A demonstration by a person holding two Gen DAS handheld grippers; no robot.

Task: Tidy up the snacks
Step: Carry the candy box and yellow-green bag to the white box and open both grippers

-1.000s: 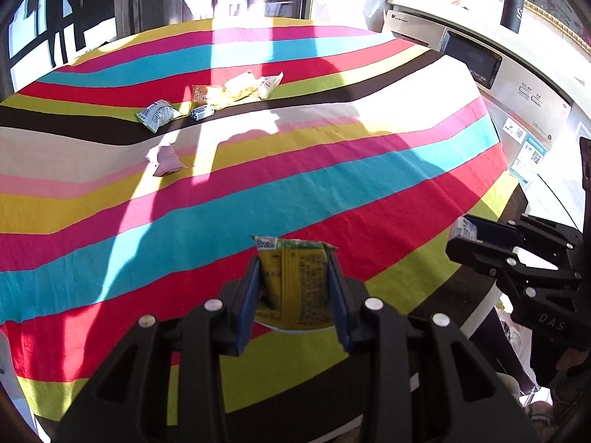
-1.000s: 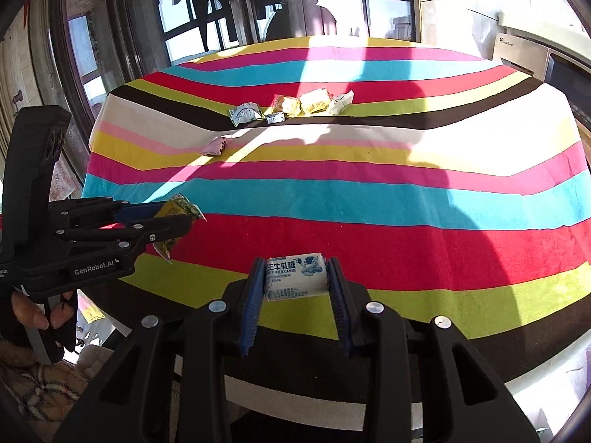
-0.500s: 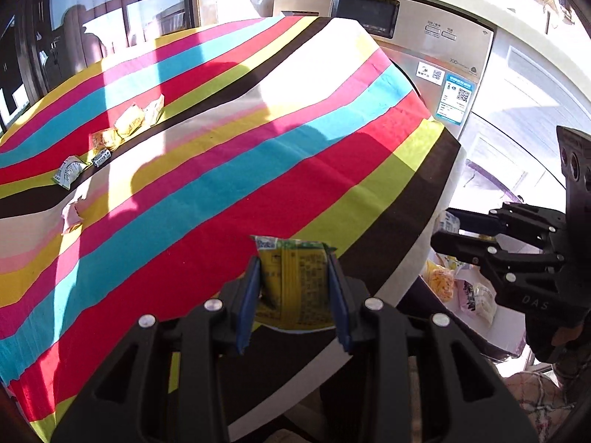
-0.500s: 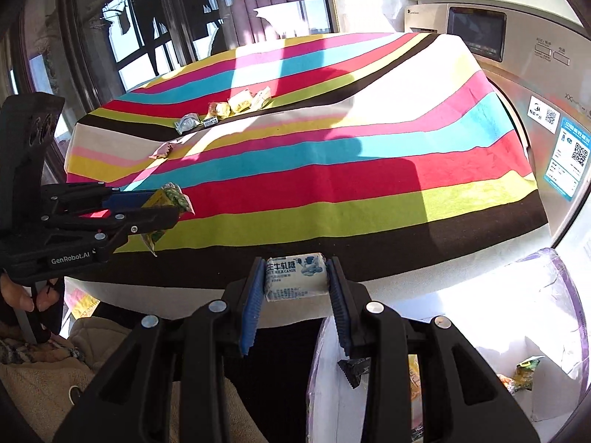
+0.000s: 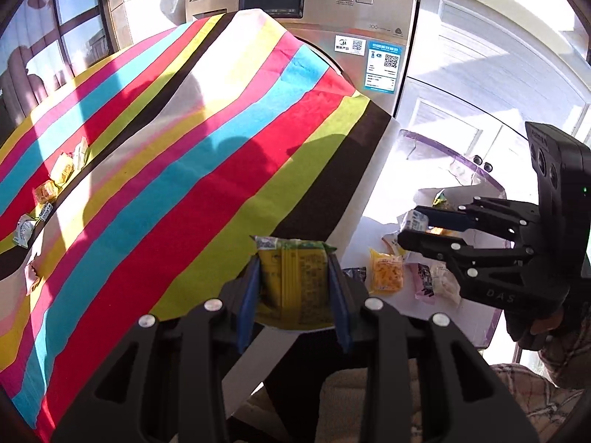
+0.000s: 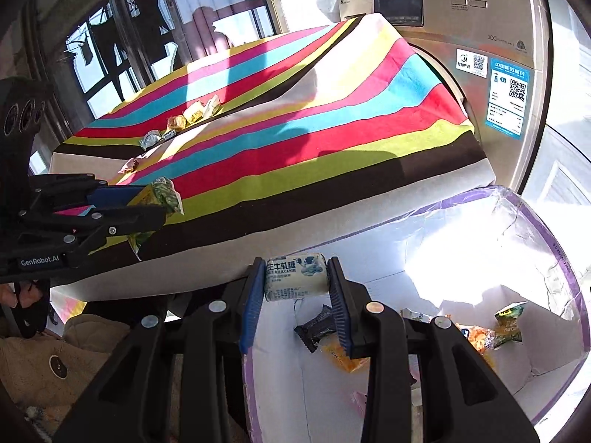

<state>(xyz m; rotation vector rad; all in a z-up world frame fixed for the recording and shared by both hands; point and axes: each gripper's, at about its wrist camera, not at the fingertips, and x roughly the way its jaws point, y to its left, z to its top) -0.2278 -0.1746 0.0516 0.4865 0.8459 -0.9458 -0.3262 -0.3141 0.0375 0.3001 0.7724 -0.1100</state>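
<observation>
Yellow snack packet point(image 5: 293, 280): one, pinched between the blue pads of the left gripper point(image 5: 293, 288), held over the near edge of the striped tablecloth point(image 5: 207, 155). Same packet seen from the right wrist view point(image 6: 159, 195), sticking out of the left gripper point(image 6: 147, 206) at the left of frame.

White milk candy point(image 6: 296, 277): one, pinched crosswise by the right gripper point(image 6: 296, 284), above the near wall of the white box point(image 6: 369, 258). From the left wrist view, the right gripper point(image 5: 413, 229) holds that candy point(image 5: 413, 220) over the box point(image 5: 476, 317), which has purple-edged rims.

Box contents, right wrist view: one dark wrapper point(image 6: 314, 326), one orange-yellow packet point(image 6: 341, 358) partly behind a finger, one orange packet point(image 6: 478, 337), one green packet point(image 6: 509, 321); at least four, others too hidden to count. Left wrist view adds an orange packet point(image 5: 386, 275) and a pale pink-marked one point(image 5: 424, 282).

On the cloth, far side: six snacks in a loose line point(image 6: 177, 123), five close together, one pinkish piece point(image 6: 129, 165) apart.

One washing machine point(image 5: 332, 18) behind the table.
</observation>
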